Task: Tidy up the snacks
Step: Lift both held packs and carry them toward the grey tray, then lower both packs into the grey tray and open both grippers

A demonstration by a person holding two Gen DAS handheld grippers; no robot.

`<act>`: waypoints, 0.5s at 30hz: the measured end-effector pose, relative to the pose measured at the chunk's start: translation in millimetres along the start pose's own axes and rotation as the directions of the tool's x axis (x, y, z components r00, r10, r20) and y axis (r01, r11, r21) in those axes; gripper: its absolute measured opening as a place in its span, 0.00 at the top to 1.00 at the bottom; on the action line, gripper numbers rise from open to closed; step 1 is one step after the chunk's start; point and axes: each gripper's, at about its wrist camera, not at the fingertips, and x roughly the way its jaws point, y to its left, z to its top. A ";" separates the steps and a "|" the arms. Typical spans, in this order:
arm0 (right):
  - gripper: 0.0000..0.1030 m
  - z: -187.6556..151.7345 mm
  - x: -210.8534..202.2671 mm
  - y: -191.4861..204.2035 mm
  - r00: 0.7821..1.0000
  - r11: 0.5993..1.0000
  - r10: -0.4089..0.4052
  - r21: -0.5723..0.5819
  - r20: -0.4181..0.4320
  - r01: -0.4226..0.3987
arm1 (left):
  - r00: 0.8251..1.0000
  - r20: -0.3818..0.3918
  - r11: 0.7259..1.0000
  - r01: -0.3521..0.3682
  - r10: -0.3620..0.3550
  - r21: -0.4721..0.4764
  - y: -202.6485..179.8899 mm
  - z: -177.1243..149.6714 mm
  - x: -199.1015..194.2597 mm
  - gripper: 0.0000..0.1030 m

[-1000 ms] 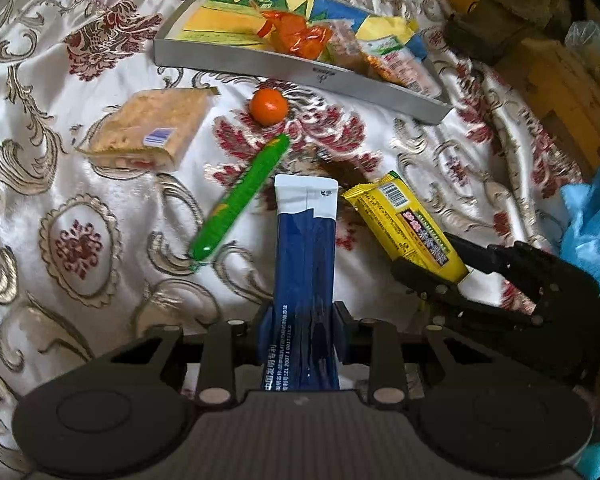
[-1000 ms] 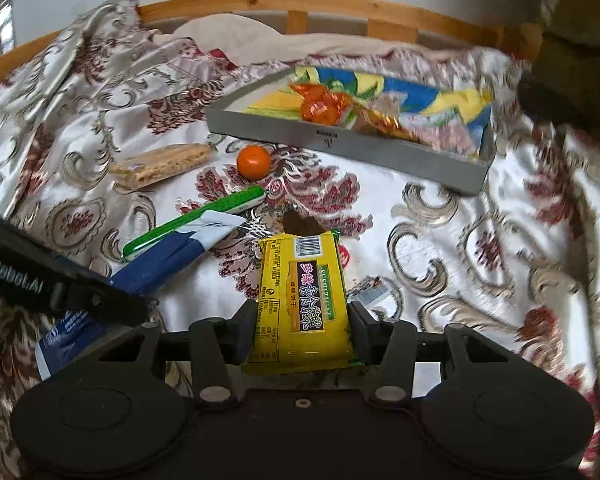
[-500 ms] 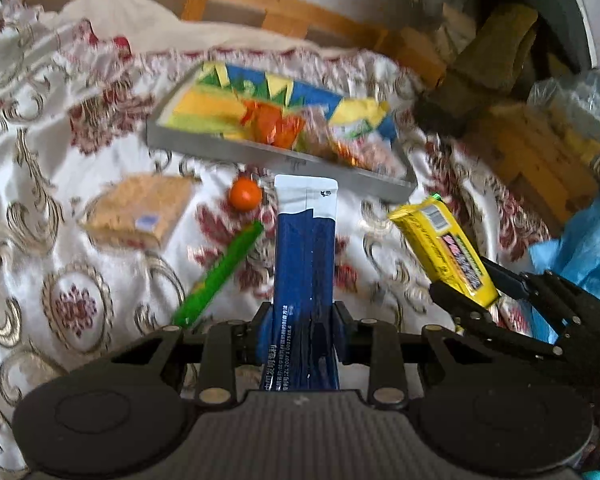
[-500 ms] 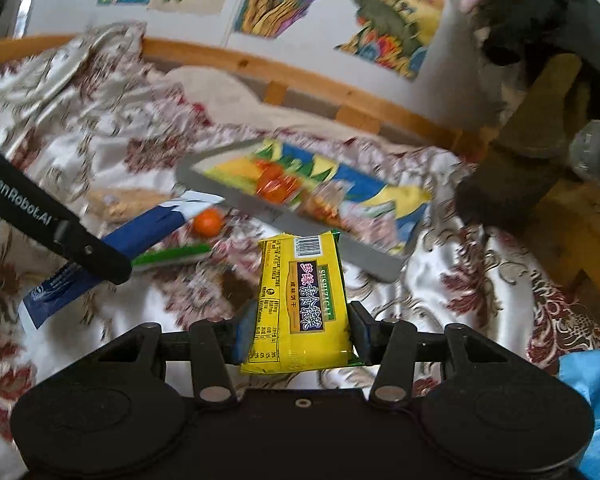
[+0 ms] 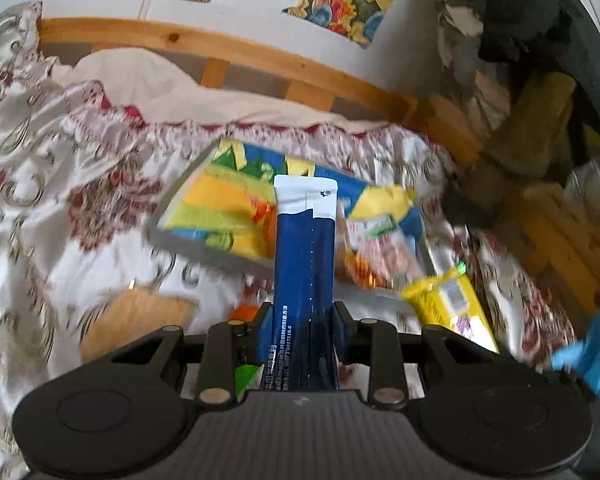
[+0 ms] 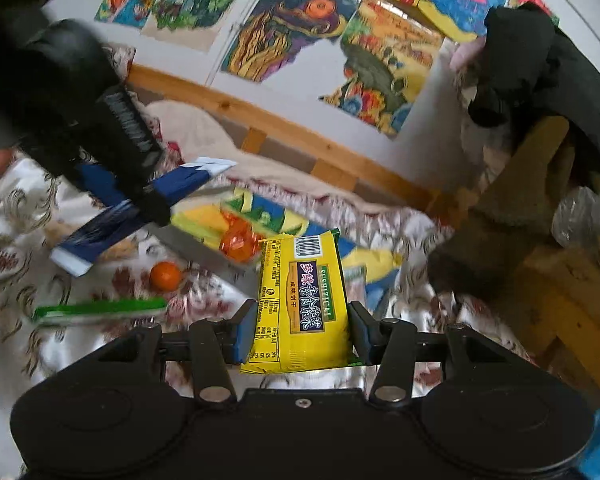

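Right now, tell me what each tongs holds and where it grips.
Left tongs clamp the blue packet near its lower end, by its long edges. Right tongs clamp the yellow packet near its lower end, across its width.

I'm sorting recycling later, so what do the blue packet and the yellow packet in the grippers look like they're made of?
Blue packet: likely glossy plastic film, with a flat crimped white end. Yellow packet: shiny printed plastic wrapper, probably, with creases and a barcode.
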 end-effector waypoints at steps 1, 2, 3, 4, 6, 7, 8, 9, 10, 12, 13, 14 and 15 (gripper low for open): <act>0.51 0.1 5.1 -0.6 1.000 1.000 -0.005 -0.002 0.010 0.005 | 1.000 0.000 1.000 0.001 -0.001 0.000 -1.9 6.9 6.1 0.68; 0.51 0.6 10.2 -2.0 1.000 1.000 -0.008 -0.005 0.028 0.008 | 1.000 -0.002 1.000 0.006 -0.006 0.000 -3.7 13.7 12.9 0.68; 0.51 1.9 15.3 -3.7 0.999 1.000 -0.014 -0.012 0.047 0.015 | 1.000 -0.003 1.000 0.013 -0.013 -0.003 -5.0 21.4 21.0 0.68; 0.51 3.5 20.4 -5.3 0.997 0.999 -0.024 -0.023 0.069 0.025 | 1.000 -0.002 1.000 0.015 -0.015 -0.008 -5.9 27.5 28.6 0.68; 0.51 6.7 34.3 -11.4 0.991 0.998 -0.047 -0.043 0.121 0.053 | 1.000 -0.002 1.000 0.007 -0.007 -0.016 -7.7 37.8 43.2 0.68; 0.51 7.3 41.2 -15.3 0.990 0.997 -0.055 -0.046 0.134 0.061 | 1.000 -0.001 1.000 0.001 -0.001 -0.018 -9.2 43.3 50.3 0.68; 0.51 7.5 50.8 -21.2 0.988 0.997 -0.057 -0.043 0.141 0.063 | 1.000 0.004 1.000 -0.002 0.002 -0.018 -11.2 48.8 57.4 0.68; 0.51 6.7 59.6 -26.2 0.988 0.997 -0.055 -0.042 0.143 0.061 | 1.000 0.009 1.000 -0.004 0.004 -0.017 -13.4 54.2 64.5 0.68; 0.51 4.9 69.5 -30.9 0.989 0.997 -0.056 -0.044 0.140 0.062 | 1.000 0.011 1.000 -0.005 0.005 -0.012 -16.5 60.0 73.0 0.68; 0.51 1.4 86.0 -38.0 0.990 0.997 -0.061 -0.036 0.128 0.067 | 1.000 0.017 1.000 -0.014 0.015 -0.003 -23.0 69.9 87.8 0.68; 0.51 0.5 95.7 -42.1 0.991 0.998 -0.061 -0.027 0.118 0.065 | 1.000 0.021 1.000 -0.018 0.018 0.000 -26.5 75.0 96.0 0.68; 0.51 0.3 103.3 -45.2 0.992 0.998 -0.060 -0.022 0.110 0.062 | 1.000 0.023 1.000 -0.018 0.018 0.000 -29.8 79.6 104.9 0.68; 0.51 0.8 112.2 -49.0 0.993 0.998 -0.058 -0.015 0.102 0.060 | 1.000 0.024 1.000 -0.017 0.017 -0.004 -32.9 84.0 113.7 0.68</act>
